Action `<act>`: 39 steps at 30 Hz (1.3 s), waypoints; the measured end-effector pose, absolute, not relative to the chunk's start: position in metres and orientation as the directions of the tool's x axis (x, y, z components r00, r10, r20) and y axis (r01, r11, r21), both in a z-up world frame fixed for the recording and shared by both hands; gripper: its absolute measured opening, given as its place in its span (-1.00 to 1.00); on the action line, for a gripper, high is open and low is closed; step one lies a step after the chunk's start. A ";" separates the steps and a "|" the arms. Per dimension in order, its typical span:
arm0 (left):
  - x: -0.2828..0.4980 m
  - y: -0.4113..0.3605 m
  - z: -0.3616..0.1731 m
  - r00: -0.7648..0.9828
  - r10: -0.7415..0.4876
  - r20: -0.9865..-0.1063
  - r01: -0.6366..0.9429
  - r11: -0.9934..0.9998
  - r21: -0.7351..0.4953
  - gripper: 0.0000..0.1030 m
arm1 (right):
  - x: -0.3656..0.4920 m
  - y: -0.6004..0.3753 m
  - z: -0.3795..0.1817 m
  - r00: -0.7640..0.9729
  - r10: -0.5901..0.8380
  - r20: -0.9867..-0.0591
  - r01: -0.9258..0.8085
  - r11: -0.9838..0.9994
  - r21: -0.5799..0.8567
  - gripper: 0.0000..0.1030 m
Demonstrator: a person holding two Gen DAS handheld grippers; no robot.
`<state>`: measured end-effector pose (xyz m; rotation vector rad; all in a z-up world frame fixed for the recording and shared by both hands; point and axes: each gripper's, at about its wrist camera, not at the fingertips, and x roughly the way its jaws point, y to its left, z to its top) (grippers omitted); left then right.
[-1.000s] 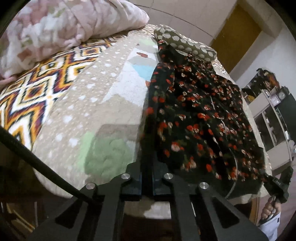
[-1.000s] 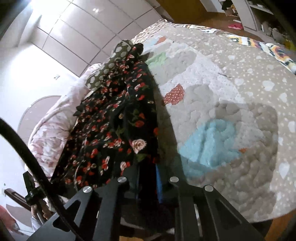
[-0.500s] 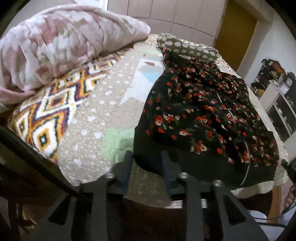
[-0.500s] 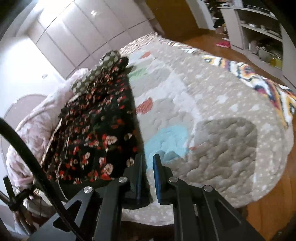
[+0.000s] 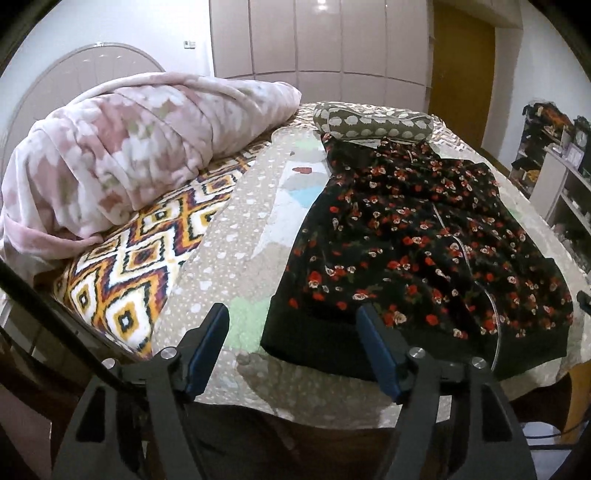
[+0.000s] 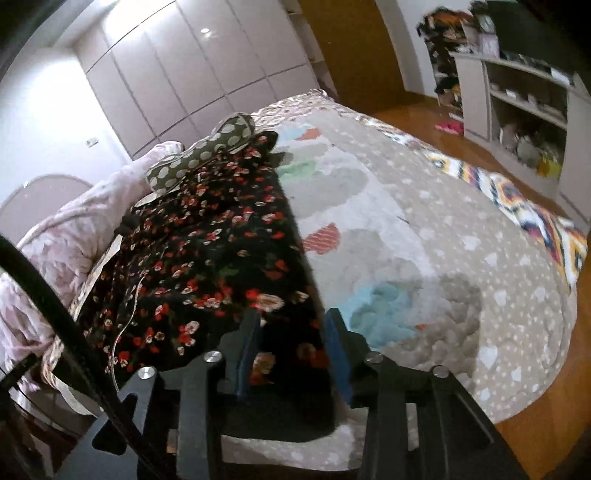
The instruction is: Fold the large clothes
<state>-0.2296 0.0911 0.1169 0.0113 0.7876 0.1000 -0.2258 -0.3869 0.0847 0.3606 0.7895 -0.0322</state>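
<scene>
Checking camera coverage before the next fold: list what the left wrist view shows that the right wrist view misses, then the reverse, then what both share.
Only the left wrist view: the left gripper, jaws opening with nothing between them, and the garment's whole black hem band.

Only the right wrist view: the right gripper, jaws opening, garment cloth between them, and a pink item on the floor.

Both: the floral garment, polka-dot pillow, pink blanket and quilt.

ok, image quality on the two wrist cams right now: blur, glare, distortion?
Left wrist: sharp, heavy fisheye bending and dark corners, small ceiling-light glare on the wardrobe doors. Right wrist: soft motion blur, worst on the shelves and the floral garment; glare washes the wardrobe top left; same fisheye curve.
</scene>
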 end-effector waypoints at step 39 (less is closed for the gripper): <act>-0.219 0.096 0.084 0.588 0.091 -0.804 -0.091 0.995 0.046 0.47 | -0.221 -0.376 0.074 0.695 0.066 -0.716 0.196 0.941 0.277 0.15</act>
